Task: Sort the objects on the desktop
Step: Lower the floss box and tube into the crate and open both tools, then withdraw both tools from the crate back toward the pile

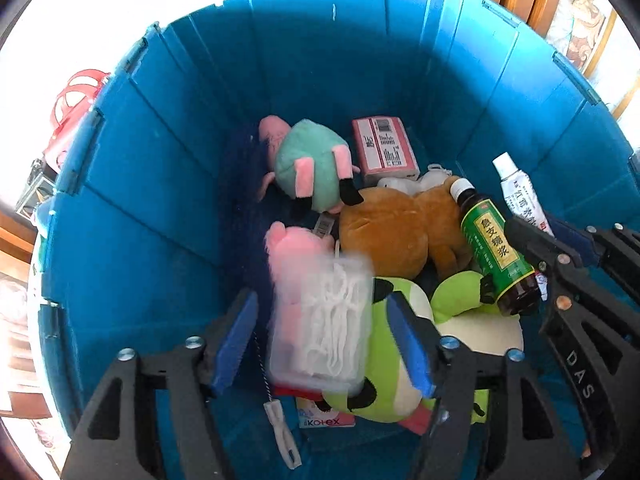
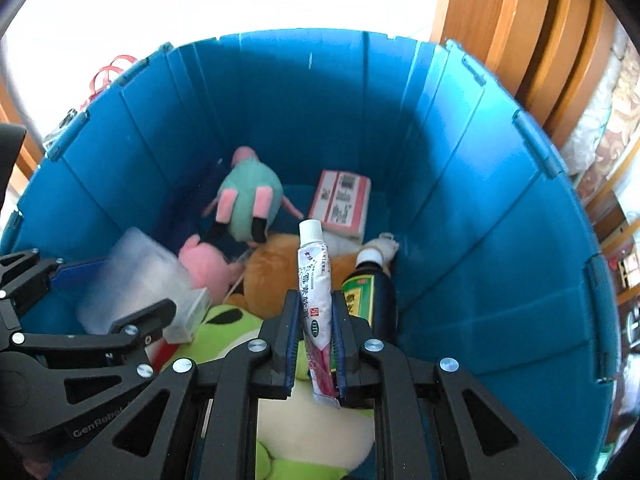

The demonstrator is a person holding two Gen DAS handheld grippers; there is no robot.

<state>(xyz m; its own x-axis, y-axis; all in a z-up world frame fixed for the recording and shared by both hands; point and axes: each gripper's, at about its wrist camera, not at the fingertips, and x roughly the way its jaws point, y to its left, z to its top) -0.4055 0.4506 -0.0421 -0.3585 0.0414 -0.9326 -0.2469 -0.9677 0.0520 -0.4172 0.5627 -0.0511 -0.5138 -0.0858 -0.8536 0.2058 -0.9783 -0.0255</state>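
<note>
I look down into a blue bin (image 1: 320, 60) (image 2: 320, 100). My left gripper (image 1: 324, 340) (image 2: 92, 288) hangs open over the pile. Between its blue pads (image 1: 236, 340) is a blurred clear plastic box of white cotton (image 1: 324, 320) (image 2: 136, 276), with gaps on both sides, so neither pad presses on it. My right gripper (image 2: 316, 300) (image 1: 536, 226) is shut on a white tube with a white cap (image 2: 314, 268) (image 1: 516, 188), which sticks out forward above a dark bottle with a green label (image 2: 372, 296) (image 1: 496, 252).
In the bin lie a teal-and-pink plush (image 1: 312, 164), a pink carton (image 1: 384, 148), a brown plush (image 1: 392, 232), a pink plush (image 1: 296, 244), a green frog plush (image 1: 400, 360) and a Kotex pack (image 1: 324, 422). Wooden furniture (image 2: 520, 20) stands behind the bin on the right.
</note>
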